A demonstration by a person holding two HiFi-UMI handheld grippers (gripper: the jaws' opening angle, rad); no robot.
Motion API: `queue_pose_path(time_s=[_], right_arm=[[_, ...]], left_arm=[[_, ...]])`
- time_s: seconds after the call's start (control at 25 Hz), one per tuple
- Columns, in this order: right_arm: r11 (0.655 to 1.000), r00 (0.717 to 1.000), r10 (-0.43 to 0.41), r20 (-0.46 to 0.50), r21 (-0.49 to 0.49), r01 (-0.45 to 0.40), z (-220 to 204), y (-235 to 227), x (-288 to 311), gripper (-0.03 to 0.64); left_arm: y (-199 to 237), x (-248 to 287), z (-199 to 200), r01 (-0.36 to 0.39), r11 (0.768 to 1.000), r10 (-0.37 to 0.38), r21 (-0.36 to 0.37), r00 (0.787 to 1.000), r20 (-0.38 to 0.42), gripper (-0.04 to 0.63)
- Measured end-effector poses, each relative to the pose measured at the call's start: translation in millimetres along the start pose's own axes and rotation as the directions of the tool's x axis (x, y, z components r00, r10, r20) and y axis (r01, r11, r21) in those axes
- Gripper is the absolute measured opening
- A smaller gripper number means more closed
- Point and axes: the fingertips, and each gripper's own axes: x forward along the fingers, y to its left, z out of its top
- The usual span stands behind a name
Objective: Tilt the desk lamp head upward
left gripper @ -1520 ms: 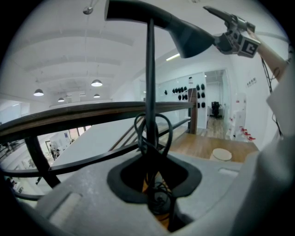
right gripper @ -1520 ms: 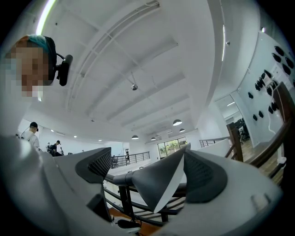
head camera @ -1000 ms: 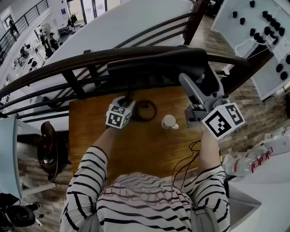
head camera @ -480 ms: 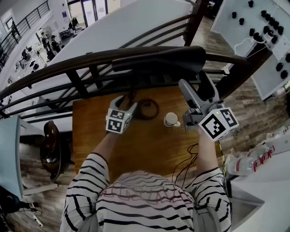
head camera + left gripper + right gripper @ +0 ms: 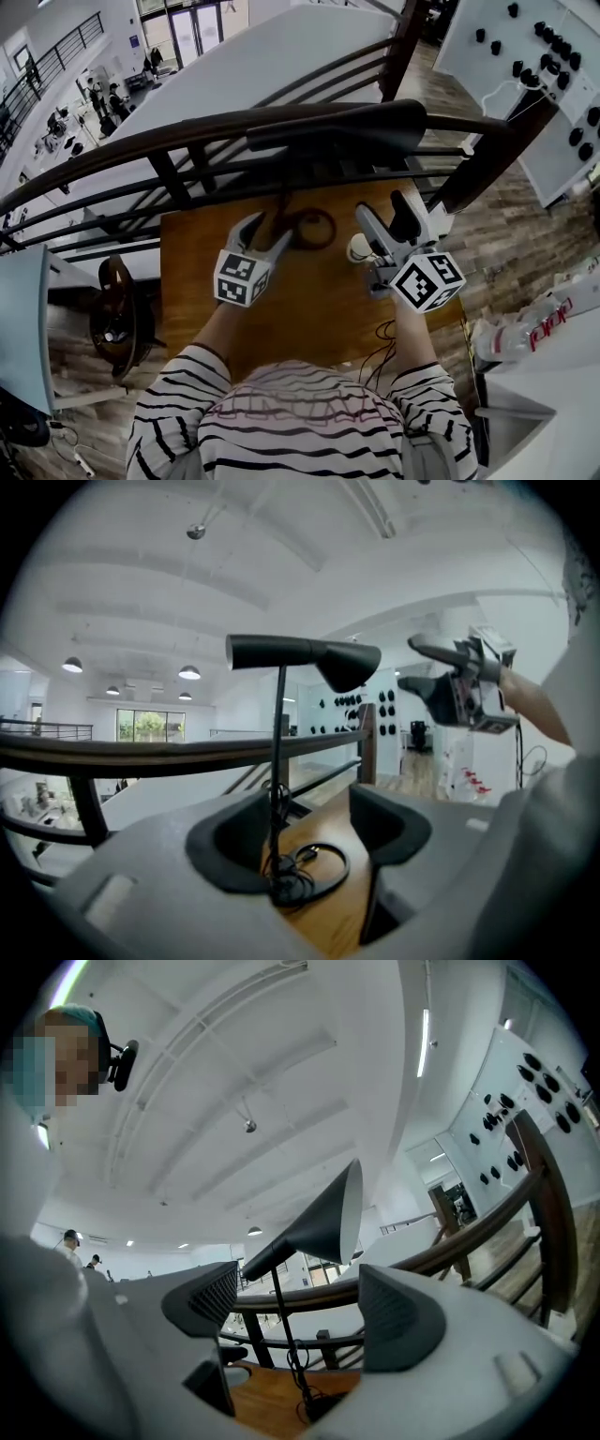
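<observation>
Desk lamp: it stands at the far edge of the worktop, tight against the dark railing. Its black head sits level on a thin stem, above a ring base with a coiled cable. Risk one: the base looks light and the head sits high, so an upward push without a firm hold on the stem may tip the lamp towards the railing and the drop beyond. Risk two: the left hand-held gripper is open. The stem stands between its jaws, near one pad, but contact cannot be confirmed, so the stem is unsecured. Risk three: the right hand-held gripper is closing on nothing and may shut before it reaches the head. It also hangs just beside a small white object, which it could knock. Risk four: the cable may snag a jaw. Count: one lamp, one cable, one white object, two hand-held grippers, one worktop.
</observation>
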Motion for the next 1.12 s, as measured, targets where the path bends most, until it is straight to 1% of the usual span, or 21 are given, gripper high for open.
queue_pose_path(time_s=[0.2, 0.44, 0.52, 0.64, 0.72, 0.88, 1.12], right_arm=[[0.998, 0.998, -0.051, -0.031, 0.035, 0.052, -31, 14, -14, 0.383], [0.990, 0.993, -0.098, -0.060, 0.092, 0.103, -73, 42, -33, 0.353], [0.987, 0.991, -0.112, -0.070, 0.108, 0.119, -87, 51, -39, 0.340], [0.981, 0.986, -0.144, -0.080, 0.122, 0.153, -105, 60, -51, 0.302], [0.976, 0.982, -0.168, -0.087, 0.125, 0.178, -113, 64, -58, 0.282], [0.965, 0.972, -0.217, -0.088, 0.130, 0.227, -126, 71, -70, 0.236], [0.950, 0.959, -0.262, -0.103, 0.146, 0.275, -145, 89, -82, 0.159]], left_arm=[[-3, -35, 16, 0.011, 1.000, -0.011, -0.002, 0.998, 0.064, 0.264], [-3, -82, 14, 0.016, 1.000, -0.014, -0.018, 0.994, 0.106, 0.252], [-5, -95, 10, 0.024, 1.000, -0.022, -0.018, 0.994, 0.110, 0.238], [-12, -111, 4, 0.049, 0.999, -0.048, 0.000, 0.993, 0.106, 0.201], [-16, -120, 0, 0.064, 0.998, -0.065, 0.010, 0.992, 0.104, 0.189], [-21, -133, -5, 0.087, 0.996, -0.088, 0.013, 0.990, 0.111, 0.126], [-28, -154, -11, 0.130, 0.991, -0.133, 0.032, 0.987, 0.090, 0.089]])
